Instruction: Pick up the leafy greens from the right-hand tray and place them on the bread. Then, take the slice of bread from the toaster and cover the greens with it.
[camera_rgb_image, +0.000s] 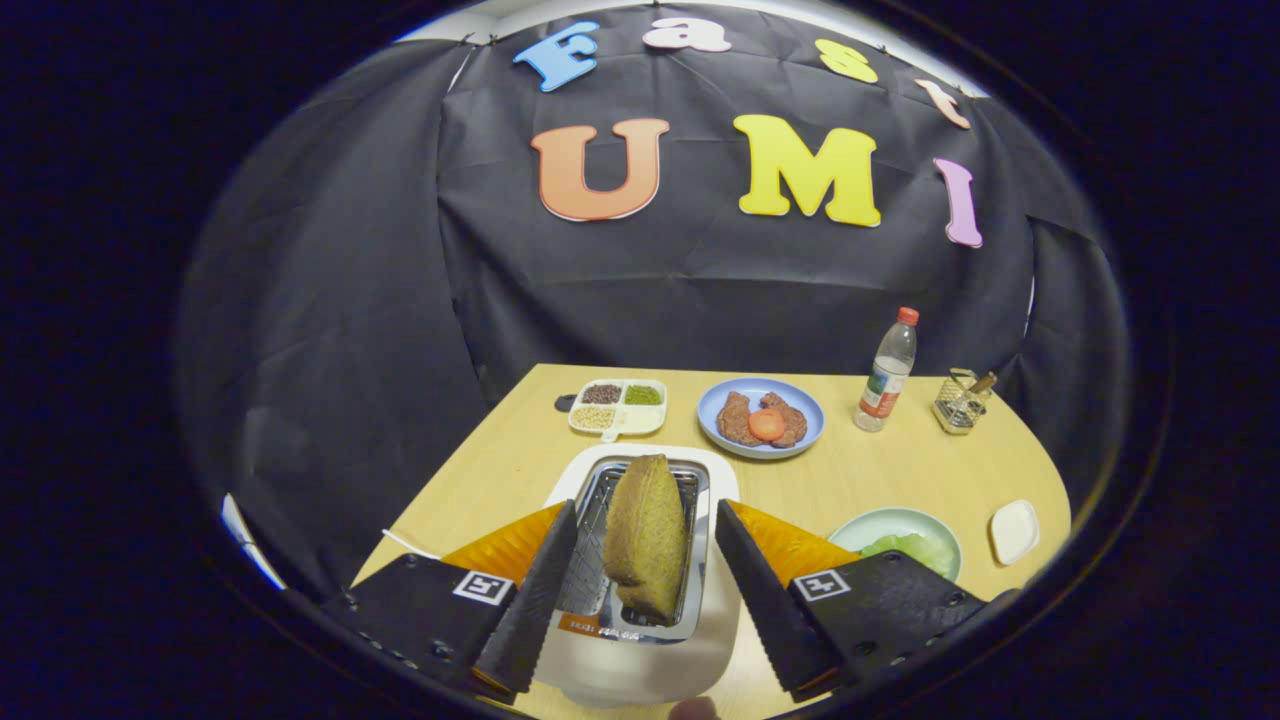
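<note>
A brown slice of bread (645, 540) stands upright in the slot of a white toaster (640, 665) directly below me. My gripper (646, 507) is open, one finger on each side of the slice, and a gap shows between each finger and the bread. The leafy greens (905, 547) lie on a pale green plate (880, 520) on the table, to the right of the right finger, which hides part of the plate.
Beyond the toaster are a divided white tray of beans (620, 407) and a blue plate (715, 425) with meat and a tomato slice. Far right stand a water bottle (887, 372), a wire basket (962, 402) and a small white dish (1014, 531). The wooden table (880, 470) ends near the cloth wall.
</note>
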